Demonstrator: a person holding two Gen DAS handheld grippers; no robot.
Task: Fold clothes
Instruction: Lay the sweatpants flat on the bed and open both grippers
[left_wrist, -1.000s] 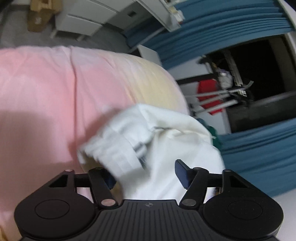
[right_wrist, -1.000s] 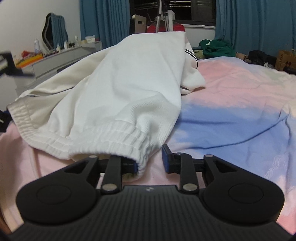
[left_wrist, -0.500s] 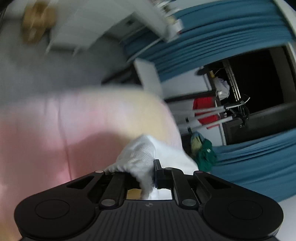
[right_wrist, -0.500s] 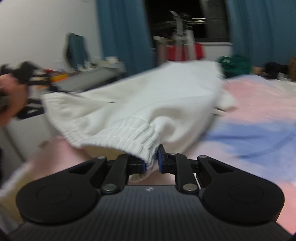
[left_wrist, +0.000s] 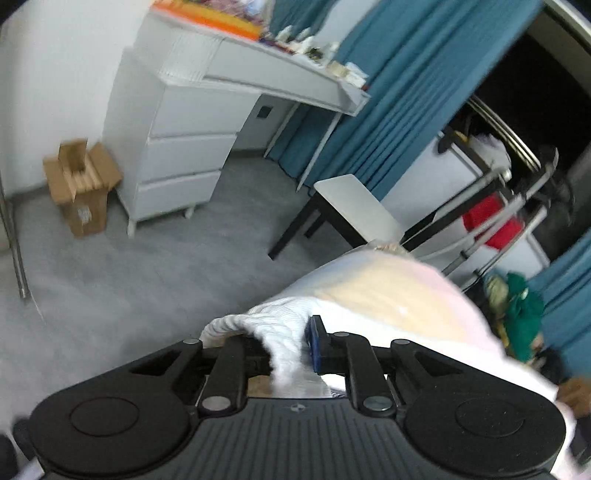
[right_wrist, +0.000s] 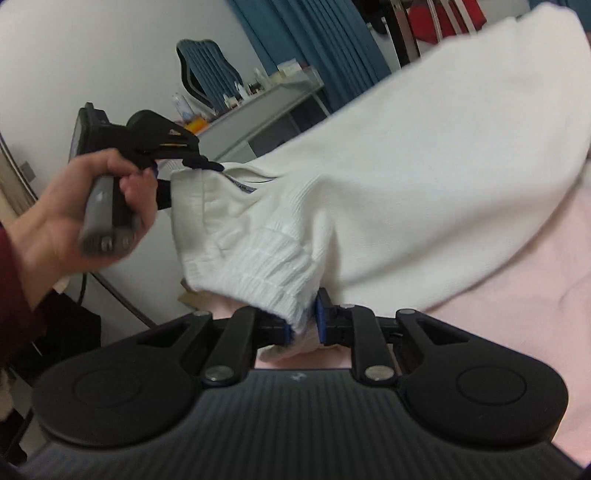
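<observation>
Currently both grippers clamped on white sweatpants (right_wrist: 388, 155), held up off bed (right_wrist: 524, 295) between them. Right gripper (right_wrist: 303, 325): pinching ribbed elastic edge of sweatpants, fabric bunched between blue pads (right_wrist: 322, 317), jaws easing open a touch but pads visibly pressing cloth. Left gripper (right_wrist: 177, 162) seen from right wrist view: gripped by a hand (right_wrist: 66, 206) with dark red sleeve (right_wrist: 11, 295), nipping other end of same ribbed band, up and left of right gripper. Same left gripper (left_wrist: 291, 345) in own view: ribbed white edge draped across and squeezed between fingers, blue pad (left_wrist: 316, 343) against cloth, jaws also opening slightly, fabric not released. Sweatpants stretched between the two, bulk trailing away toward upper right and sagging onto pink bed cover. Left view pointing down past bed edge: grey floor (left_wrist: 129, 273), white drawer unit (left_wrist: 173, 162) with desk top (left_wrist: 280, 70) carrying small bottles, cardboard box (left_wrist: 79, 184) beside drawers, small white-topped table (left_wrist: 354, 210) near bed corner, blue curtains (left_wrist: 406, 92), red item on drying rack (left_wrist: 491, 221), green clothing (left_wrist: 521, 314) at far bed side. Mirror (right_wrist: 207, 70) on wall in right view. Heavy motion blur in both views.
</observation>
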